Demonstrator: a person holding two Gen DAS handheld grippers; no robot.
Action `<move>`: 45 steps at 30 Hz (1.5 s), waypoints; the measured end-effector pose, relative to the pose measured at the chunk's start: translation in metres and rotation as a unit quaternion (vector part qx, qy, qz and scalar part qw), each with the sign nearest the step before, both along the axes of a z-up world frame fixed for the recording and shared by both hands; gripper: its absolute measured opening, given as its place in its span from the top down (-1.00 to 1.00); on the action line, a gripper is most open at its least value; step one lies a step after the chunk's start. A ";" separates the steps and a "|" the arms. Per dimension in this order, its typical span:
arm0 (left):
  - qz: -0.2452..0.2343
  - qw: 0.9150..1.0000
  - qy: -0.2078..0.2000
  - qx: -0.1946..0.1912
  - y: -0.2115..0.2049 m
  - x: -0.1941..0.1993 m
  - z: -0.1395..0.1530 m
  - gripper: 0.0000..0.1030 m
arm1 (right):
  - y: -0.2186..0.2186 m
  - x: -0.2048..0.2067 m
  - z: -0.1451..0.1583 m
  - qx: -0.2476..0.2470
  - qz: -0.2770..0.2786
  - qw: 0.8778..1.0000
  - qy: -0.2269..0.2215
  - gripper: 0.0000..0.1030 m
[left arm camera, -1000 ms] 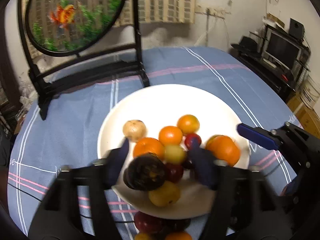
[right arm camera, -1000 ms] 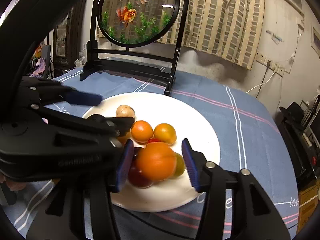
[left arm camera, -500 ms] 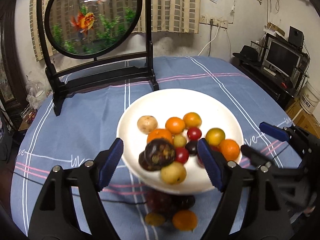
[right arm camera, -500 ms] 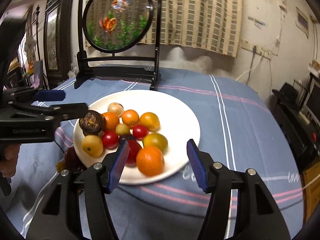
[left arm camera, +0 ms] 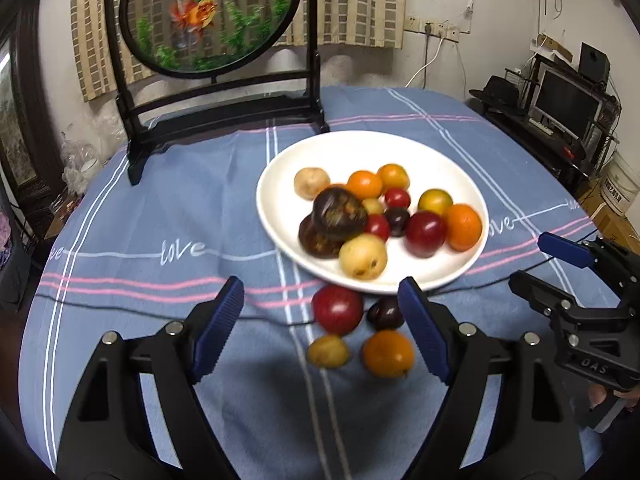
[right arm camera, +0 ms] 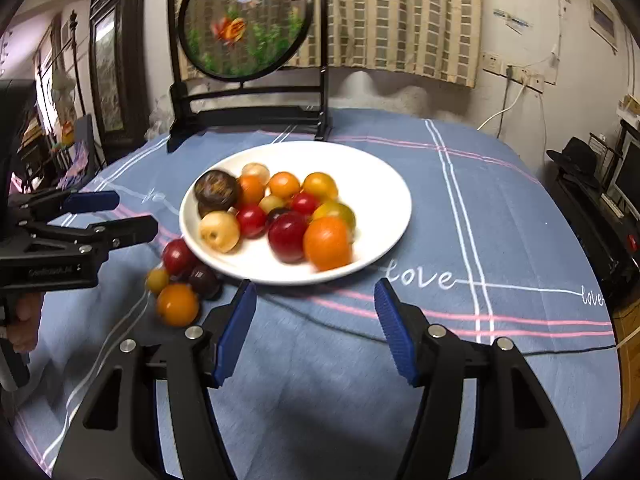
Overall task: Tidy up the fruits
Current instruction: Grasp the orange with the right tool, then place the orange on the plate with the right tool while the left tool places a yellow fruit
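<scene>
Left tool [left arm camera: 320,332] just widened; right tool [right arm camera: 316,324] gapes empty.

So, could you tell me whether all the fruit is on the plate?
No. Four fruits lie on the cloth beside the plate.

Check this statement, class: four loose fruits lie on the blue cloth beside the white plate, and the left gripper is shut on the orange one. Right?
Not quite. Four loose fruits do lie on the cloth beside the plate, but the left gripper is open and grips nothing; the orange one lies free. The left wrist view shows it.
</scene>
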State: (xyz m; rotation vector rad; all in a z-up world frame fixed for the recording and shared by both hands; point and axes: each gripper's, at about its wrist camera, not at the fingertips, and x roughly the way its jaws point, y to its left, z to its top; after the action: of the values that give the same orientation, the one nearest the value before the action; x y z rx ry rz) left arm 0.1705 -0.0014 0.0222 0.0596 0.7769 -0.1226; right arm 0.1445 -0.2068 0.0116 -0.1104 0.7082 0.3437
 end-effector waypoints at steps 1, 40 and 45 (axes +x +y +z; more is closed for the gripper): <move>0.003 1.000 0.000 0.004 0.002 -0.004 -0.002 -0.62 | 0.002 -0.001 -0.001 -0.002 0.003 1.000 0.002 -0.20; 0.011 0.998 0.045 0.035 0.010 -0.008 -0.046 -0.67 | 0.033 -0.011 -0.015 0.031 0.036 0.998 0.032 0.31; -0.002 0.997 0.048 0.057 0.000 -0.005 -0.058 -0.53 | 0.019 -0.014 -0.011 0.052 0.030 0.998 0.028 0.31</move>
State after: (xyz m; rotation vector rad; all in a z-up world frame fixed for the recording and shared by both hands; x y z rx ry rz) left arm 0.1659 -0.0014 -0.0361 0.1642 0.8792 -0.0860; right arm 0.1309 -0.1879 0.0005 -0.0226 0.7417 0.4416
